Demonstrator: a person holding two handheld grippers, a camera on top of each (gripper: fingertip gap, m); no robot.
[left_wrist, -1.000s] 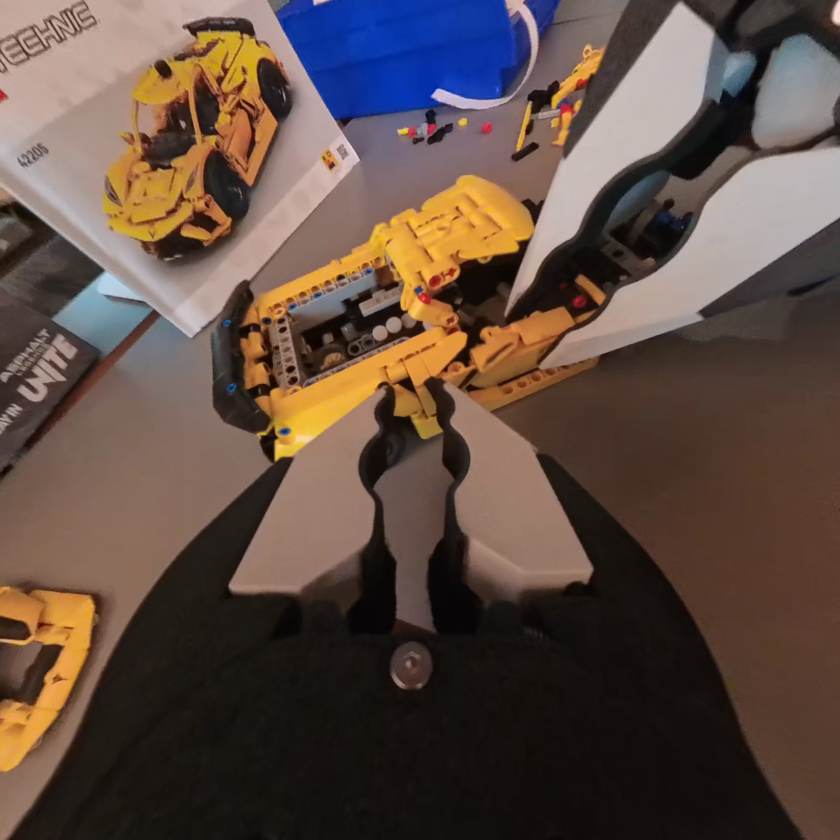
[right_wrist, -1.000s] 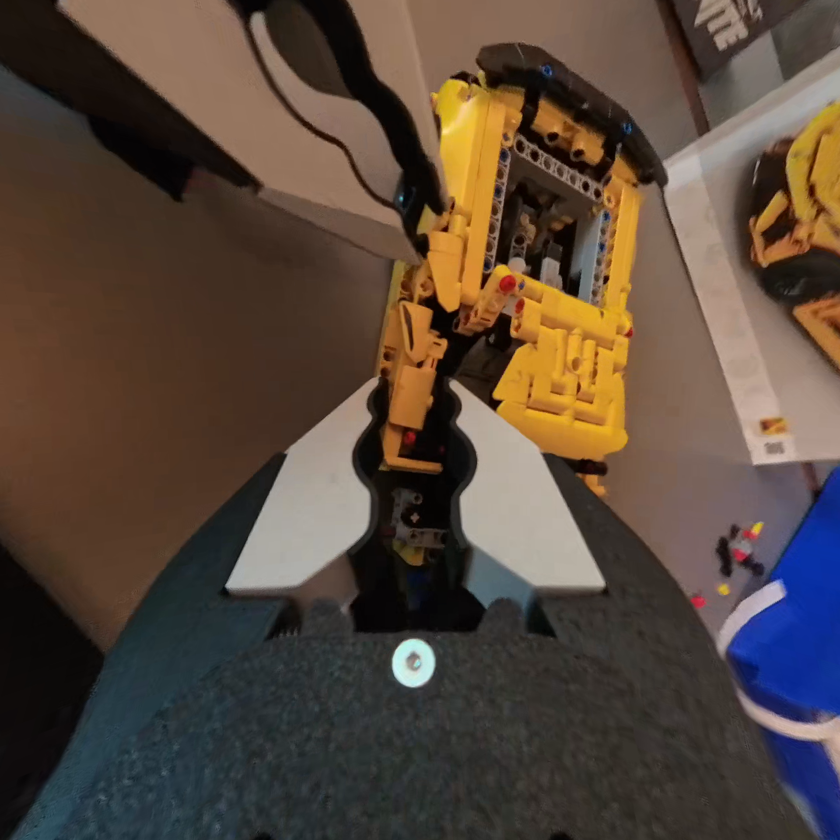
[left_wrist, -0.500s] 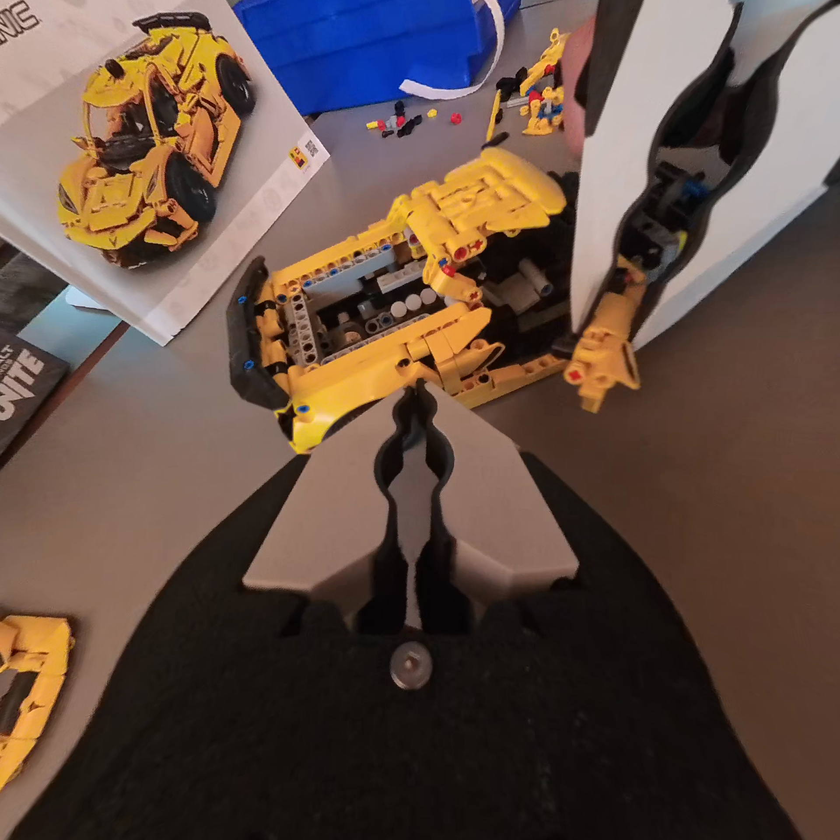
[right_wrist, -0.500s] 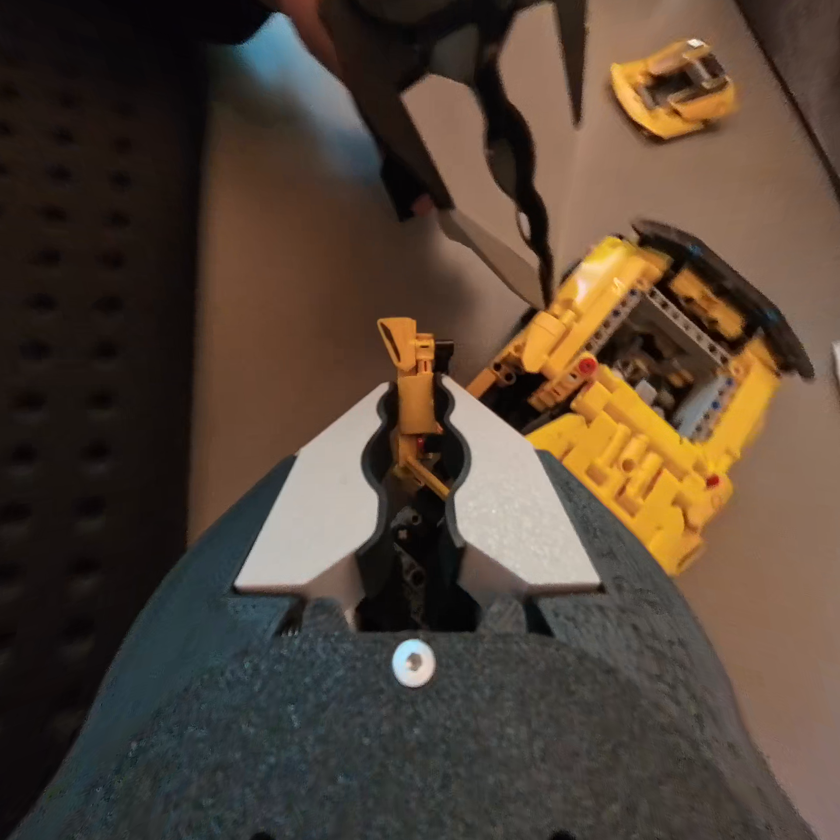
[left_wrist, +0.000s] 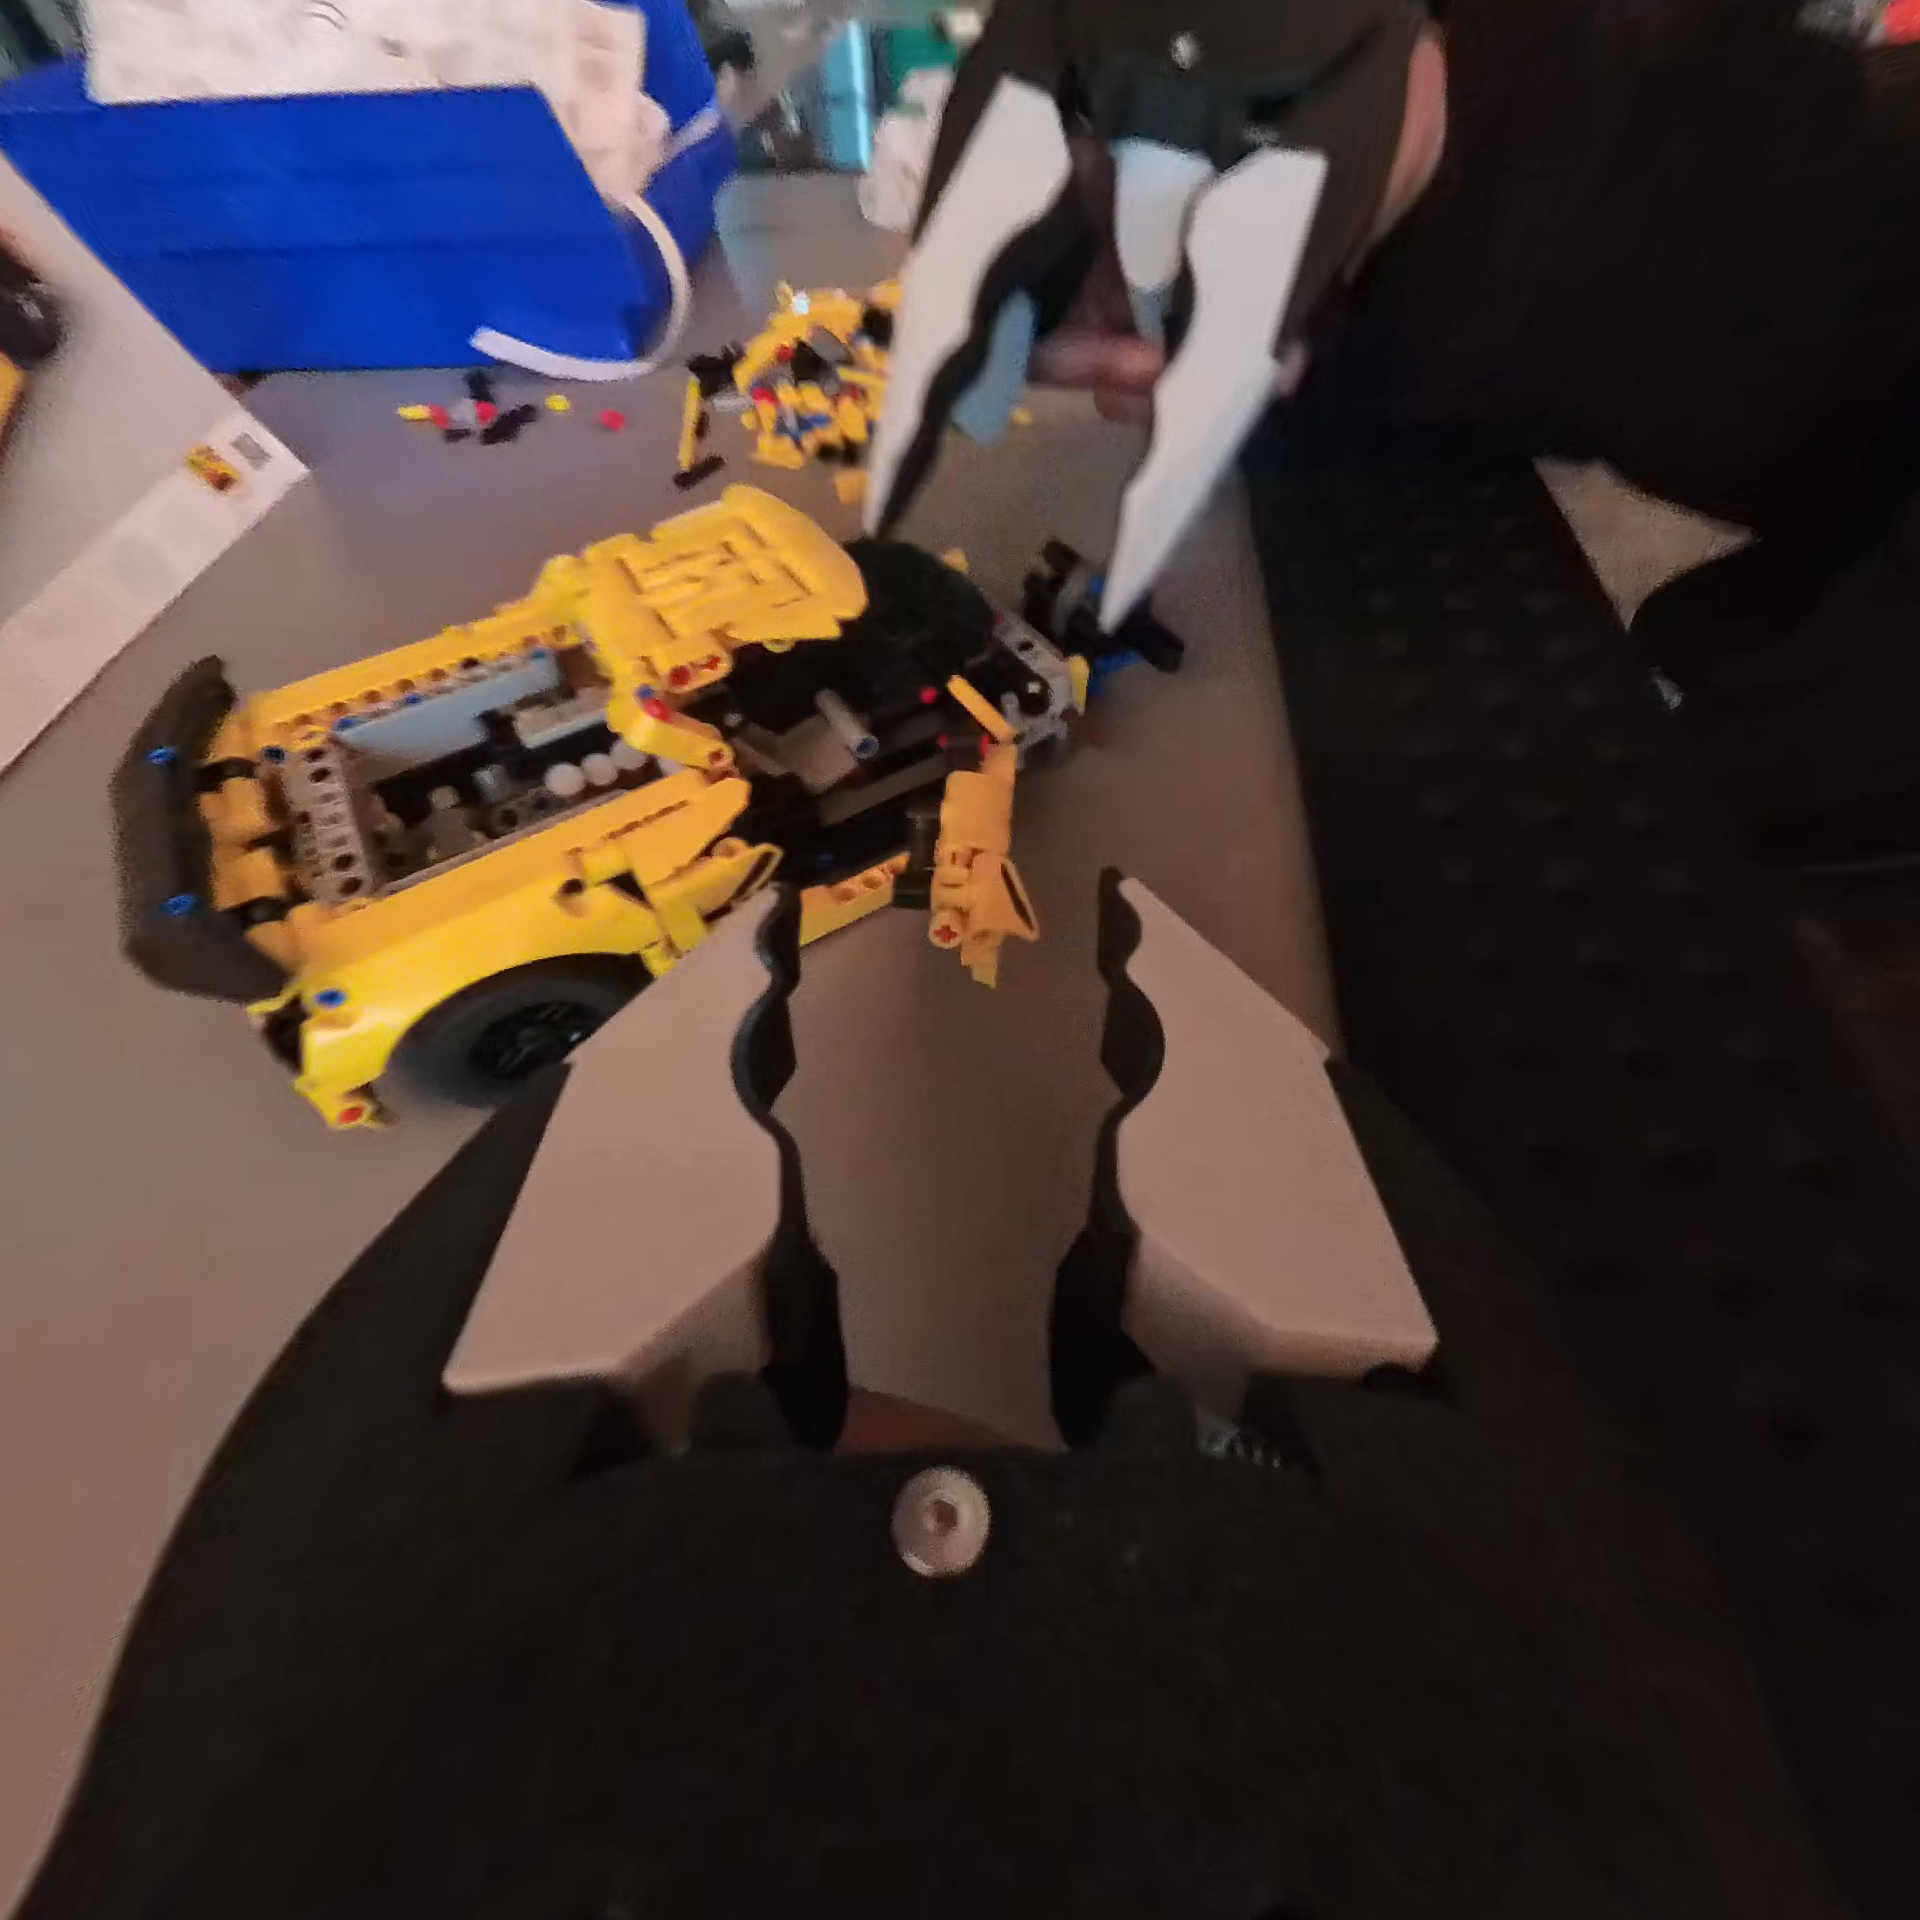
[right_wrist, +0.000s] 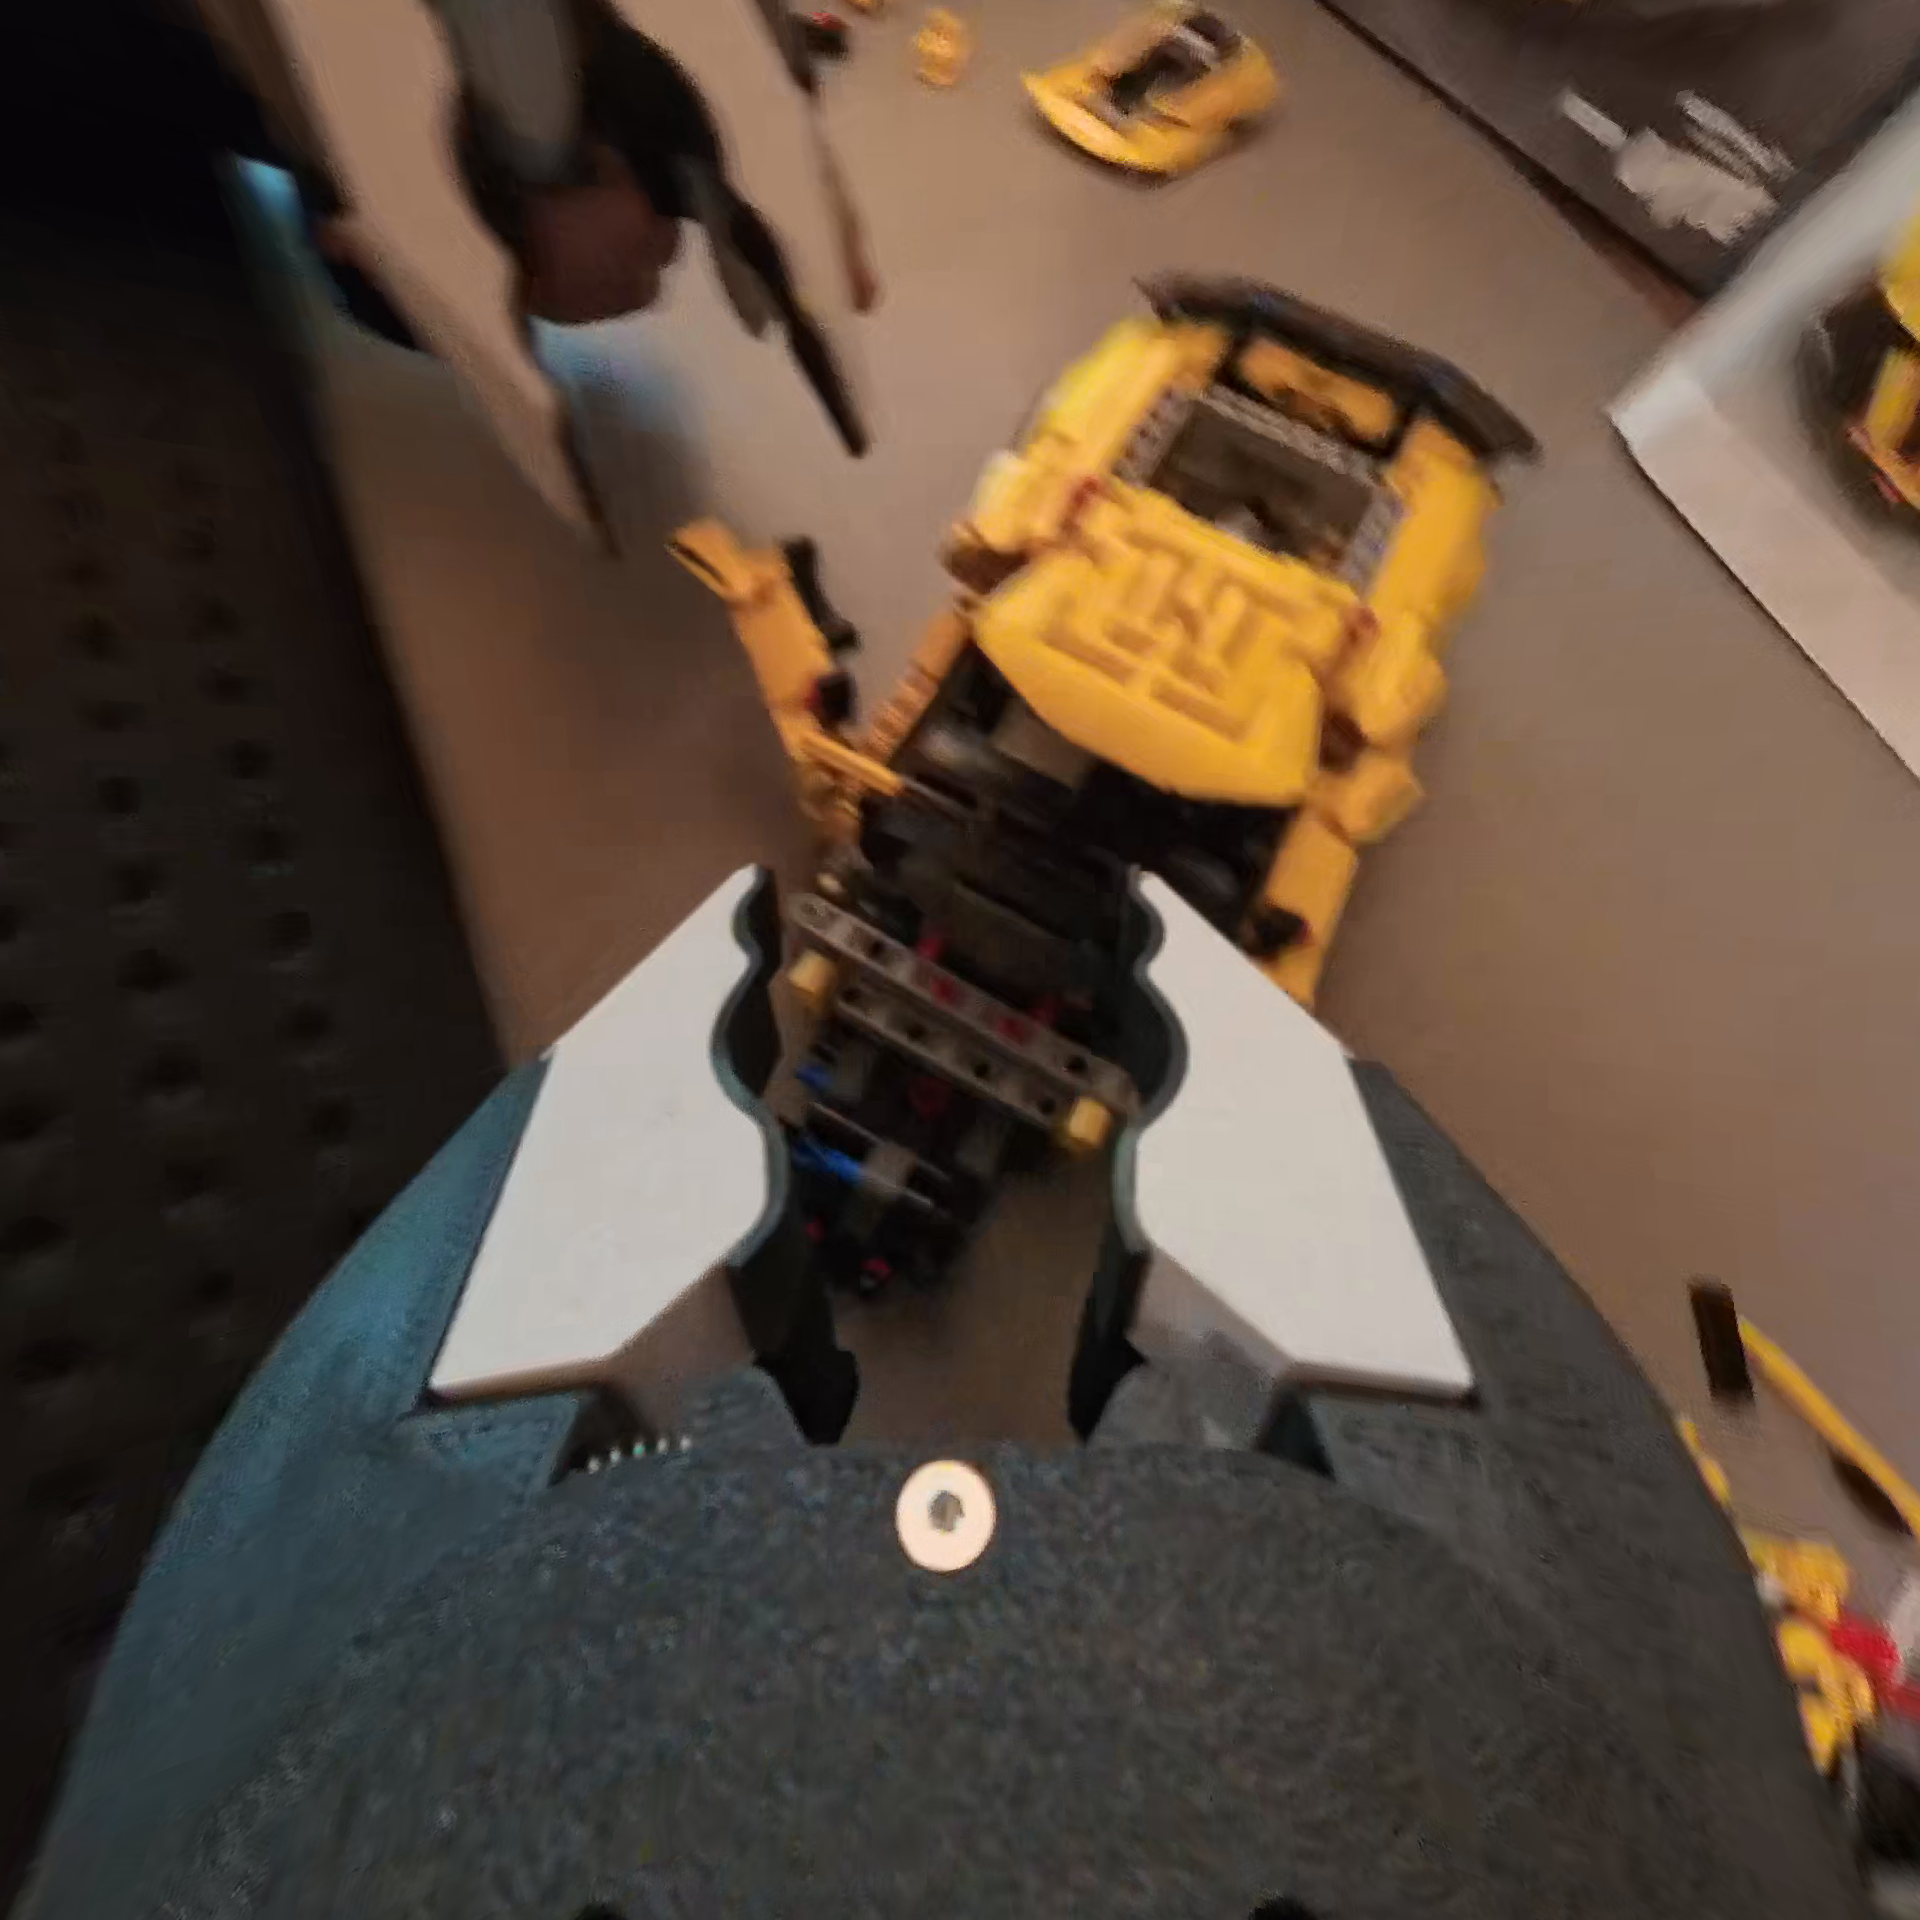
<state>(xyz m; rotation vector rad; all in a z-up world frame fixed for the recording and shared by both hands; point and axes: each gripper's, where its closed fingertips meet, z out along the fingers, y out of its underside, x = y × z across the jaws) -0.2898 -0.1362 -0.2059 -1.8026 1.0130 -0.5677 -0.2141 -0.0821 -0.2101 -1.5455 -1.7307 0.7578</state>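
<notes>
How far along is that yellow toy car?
The toy car's rear, roof and one wheel are built. Nothing is in hand: left gripper and right gripper are open, the right straddling the bare front frame. A door piece looks loose, and small pieces lie unused.

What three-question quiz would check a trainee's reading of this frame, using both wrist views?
1. True or false: the left gripper is shut on the yellow brick car.
2. What hangs off the car's near side by the left gripper? A) a loose wheel B) a yellow door piece C) a blue bag
3. Fill in: the right gripper has its fingers spread either side of the car's bare ____ end, where grey beams show.

Key
1. False: it is open, with only the grey table between its fingers.
2. B
3. front
</notes>
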